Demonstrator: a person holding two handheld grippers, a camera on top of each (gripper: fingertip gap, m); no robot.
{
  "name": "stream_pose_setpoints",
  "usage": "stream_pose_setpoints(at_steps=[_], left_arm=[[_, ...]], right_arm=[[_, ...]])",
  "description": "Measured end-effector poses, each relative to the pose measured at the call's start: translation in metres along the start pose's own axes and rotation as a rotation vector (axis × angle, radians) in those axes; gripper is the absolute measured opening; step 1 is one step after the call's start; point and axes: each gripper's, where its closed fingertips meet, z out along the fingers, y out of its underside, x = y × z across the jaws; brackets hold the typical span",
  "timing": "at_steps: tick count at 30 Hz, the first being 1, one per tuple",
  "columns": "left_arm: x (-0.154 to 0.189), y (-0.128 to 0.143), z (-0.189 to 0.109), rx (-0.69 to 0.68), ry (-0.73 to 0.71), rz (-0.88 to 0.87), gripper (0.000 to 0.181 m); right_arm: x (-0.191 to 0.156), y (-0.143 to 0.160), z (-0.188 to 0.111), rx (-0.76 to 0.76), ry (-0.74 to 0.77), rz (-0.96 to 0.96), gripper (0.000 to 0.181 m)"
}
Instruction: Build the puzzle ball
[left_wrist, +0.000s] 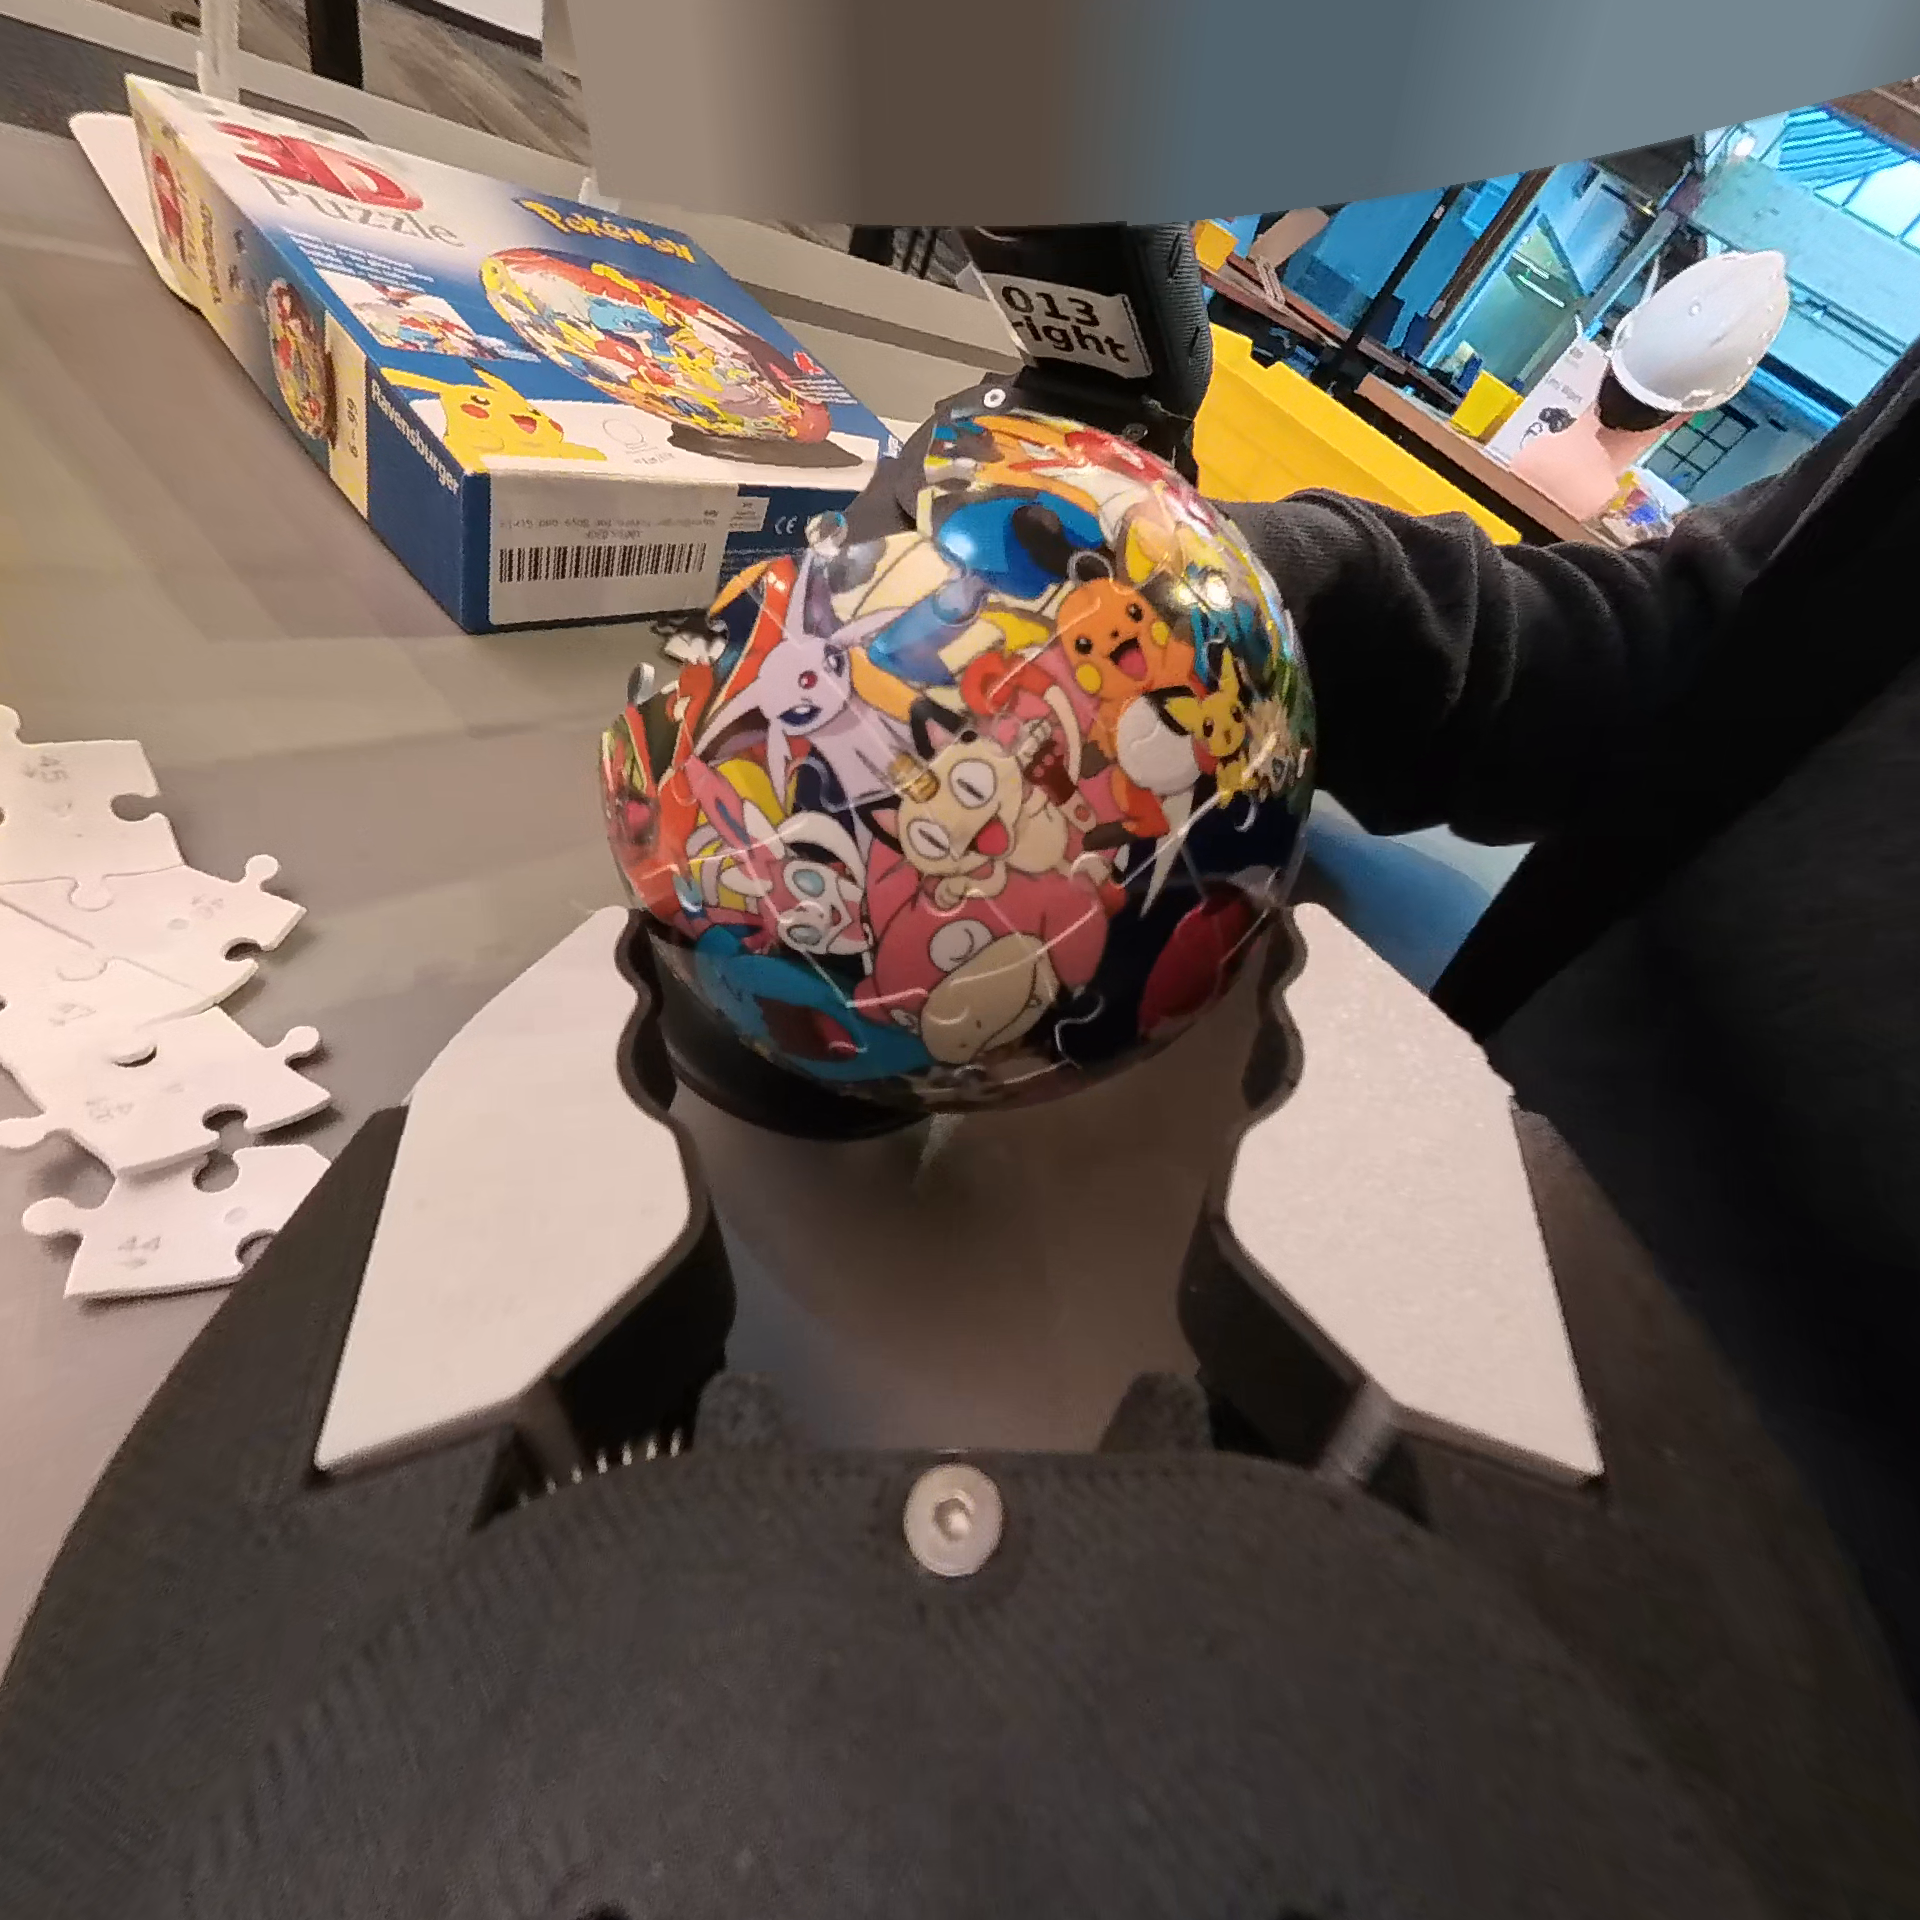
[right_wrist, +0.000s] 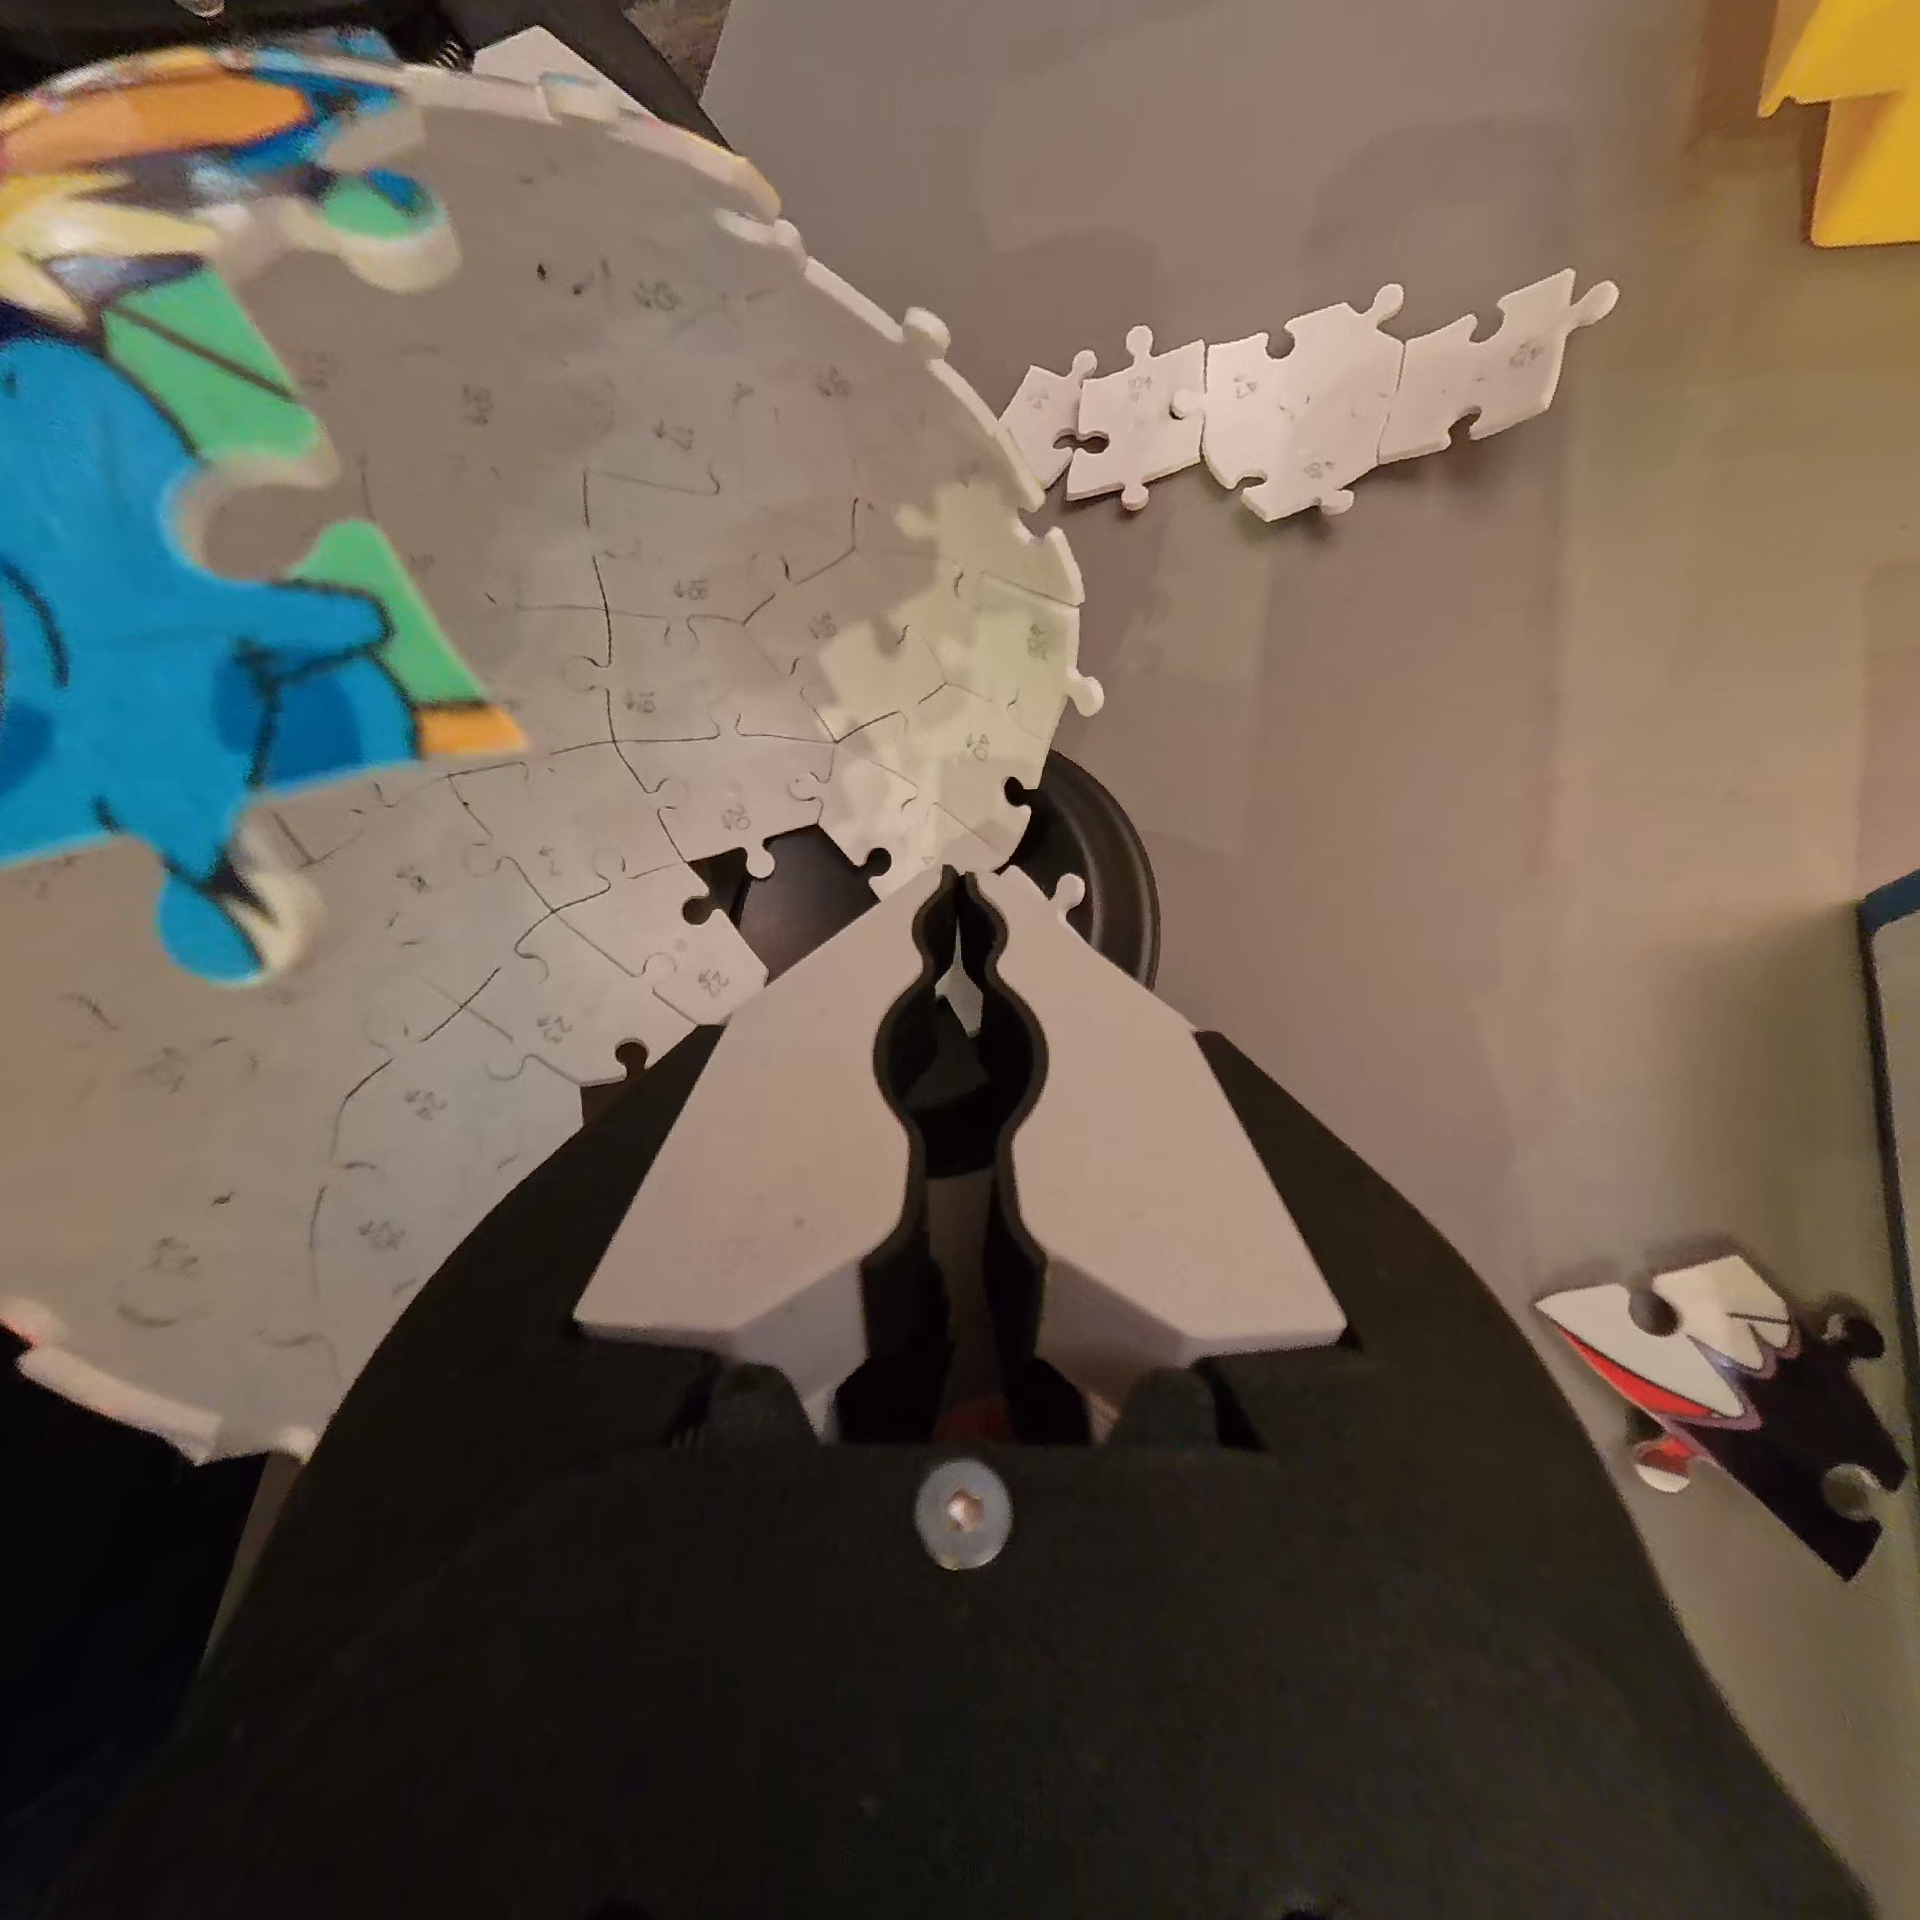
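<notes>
The half-built puzzle ball has a colourful cartoon outside. Its white numbered inside faces the right wrist view. My left gripper is spread wide, with both fingers against the ball's lower sides, holding it tilted over a black round stand. My right gripper is shut on the ball's jagged open rim, near the stand. Its labelled black body shows behind the ball in the left wrist view. Whether it pinches a separate piece or the rim itself is unclear.
A row of white face-down pieces lies on the grey table, and also shows in the right wrist view. One colourful loose piece lies to the right. The blue puzzle box is behind. A yellow bin and a black sleeve are at right. Left tips to right tips: about 8 centimeters.
</notes>
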Motion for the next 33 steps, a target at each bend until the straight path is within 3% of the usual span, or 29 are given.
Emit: stream_pose_setpoints(at_steps=[19, 33], left_arm=[[0.0011, -0.0014, 0.0002, 0.018, 0.001, -0.011, 0.108], [0.0022, -0.001, 0.0008, 0.018, -0.001, -0.012, 0.106]], right_arm=[[0.0052, -0.0001, -0.0015, 0.0, -0.005, 0.052, 0.0], [0.0026, 0.002, -0.0009, -0.078, -0.127, 0.107, 0.0]])
